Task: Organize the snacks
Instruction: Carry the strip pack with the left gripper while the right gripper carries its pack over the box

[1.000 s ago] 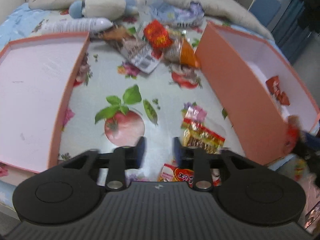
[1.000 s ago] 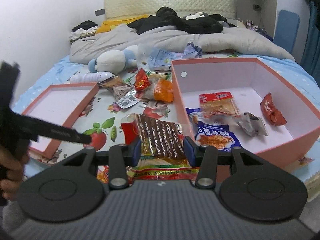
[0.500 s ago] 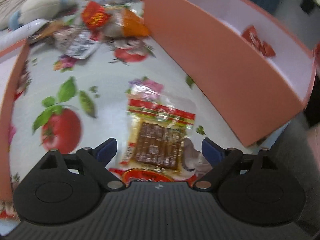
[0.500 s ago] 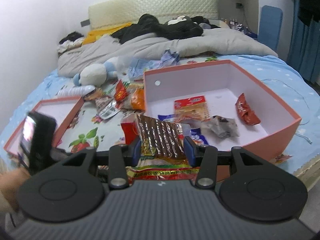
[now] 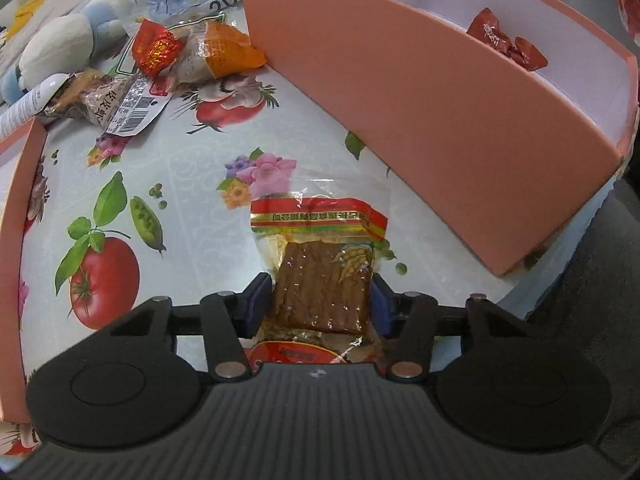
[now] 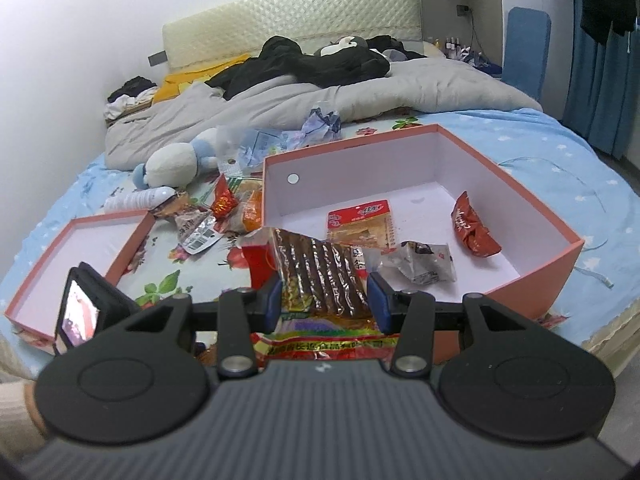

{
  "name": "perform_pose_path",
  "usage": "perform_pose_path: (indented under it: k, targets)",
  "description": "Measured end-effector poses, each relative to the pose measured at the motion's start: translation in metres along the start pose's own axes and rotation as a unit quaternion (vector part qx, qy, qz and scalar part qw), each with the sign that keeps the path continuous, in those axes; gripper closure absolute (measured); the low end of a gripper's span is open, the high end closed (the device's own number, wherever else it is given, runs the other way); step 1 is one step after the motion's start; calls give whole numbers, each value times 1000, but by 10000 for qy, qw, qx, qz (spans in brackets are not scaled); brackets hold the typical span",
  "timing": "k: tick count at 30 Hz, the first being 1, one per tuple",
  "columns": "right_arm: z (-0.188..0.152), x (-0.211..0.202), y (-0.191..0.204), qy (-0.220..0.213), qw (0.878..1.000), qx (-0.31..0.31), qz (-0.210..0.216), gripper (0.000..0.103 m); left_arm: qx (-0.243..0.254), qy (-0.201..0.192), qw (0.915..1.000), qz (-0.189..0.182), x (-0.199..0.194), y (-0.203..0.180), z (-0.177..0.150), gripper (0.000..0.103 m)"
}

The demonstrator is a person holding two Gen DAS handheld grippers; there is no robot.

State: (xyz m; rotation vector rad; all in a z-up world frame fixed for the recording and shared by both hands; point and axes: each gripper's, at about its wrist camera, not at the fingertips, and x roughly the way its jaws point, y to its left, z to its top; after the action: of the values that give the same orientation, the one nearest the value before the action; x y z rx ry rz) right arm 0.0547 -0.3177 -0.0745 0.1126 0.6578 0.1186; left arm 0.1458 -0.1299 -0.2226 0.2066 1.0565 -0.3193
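A clear packet with a brown snack slab (image 5: pixel 320 220) and a red-and-gold label lies on the flowered sheet beside the pink box (image 5: pixel 420 120). My left gripper (image 5: pixel 320 300) points down at it. Its jaws are closing, and the blue pads press on the slab's two sides. My right gripper (image 6: pixel 324 300) is shut on a ribbed brown snack packet (image 6: pixel 320 264), held in the air at the near wall of the pink box (image 6: pixel 400 148). Inside the box lie a red-labelled packet (image 6: pixel 360 224), a silver wrapper (image 6: pixel 424 264) and a dark red packet (image 6: pixel 472 228).
The pink lid (image 6: pixel 80 248) lies open at the left. A pile of loose snacks sits at the back: a red foil packet (image 5: pixel 156 46), an orange packet (image 5: pixel 228 48) and a barcoded packet (image 5: pixel 120 104). A plush toy (image 6: pixel 180 160) and a grey duvet lie beyond.
My left gripper swung right and down over the brown slab packet, opened wide, then closed on it. My right gripper carried its ribbed packet towards the pink box.
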Motion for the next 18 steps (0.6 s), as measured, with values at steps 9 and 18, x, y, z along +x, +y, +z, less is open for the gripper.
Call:
perform_pose_path:
  k: [9,18]
  targets:
    - [4,-1,-2,-34,9999,-14,-95,55,-868,-90,9960,-215,-37,32,9,47]
    - [25,7,-11,-165,9995,-6,-268,55,-1179,-1023,9870,-386,-124,38,67,47]
